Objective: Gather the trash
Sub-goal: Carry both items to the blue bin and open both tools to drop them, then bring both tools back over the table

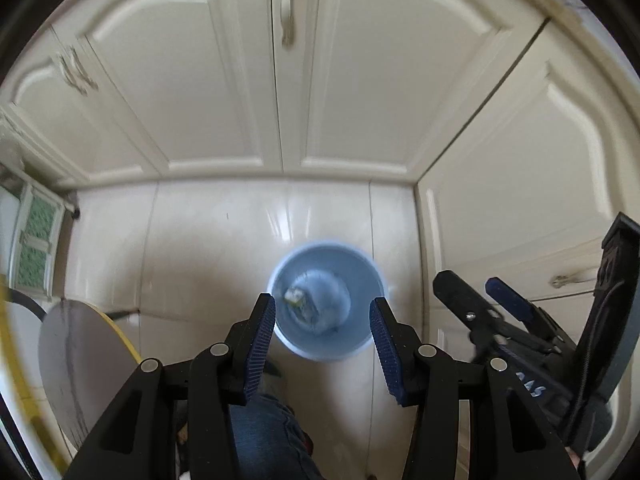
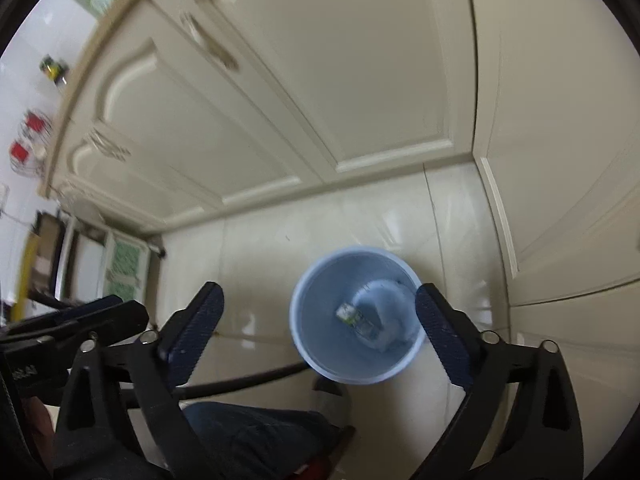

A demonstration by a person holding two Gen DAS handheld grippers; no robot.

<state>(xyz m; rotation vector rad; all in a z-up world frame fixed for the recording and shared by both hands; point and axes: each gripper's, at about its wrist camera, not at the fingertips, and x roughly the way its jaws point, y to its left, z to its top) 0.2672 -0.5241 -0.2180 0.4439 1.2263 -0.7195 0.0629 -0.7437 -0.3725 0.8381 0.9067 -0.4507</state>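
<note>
hanging above a glossy cream tile floor [image 1: 208, 240], the left gripper [image 1: 322, 318] held its ribbed blue pads [image 1: 262, 344] partly apart with nothing between them. straight below it stood a round pale-blue plastic bin [image 1: 360, 276], smooth-walled, with a small crumpled wrapper [image 1: 295, 297] at its bottom. the right gripper [image 2: 320, 332] was spread wide and empty, the bin [image 2: 320, 344] below, just inside its right-hand finger [image 2: 444, 340], the wrapper [image 2: 349, 314] visible there too. panelled cream cabinet doors [image 1: 192, 92] with curved mouldings rose beyond both tools. a denim-clad leg [image 1: 268, 440] showed beneath the left one.
</note>
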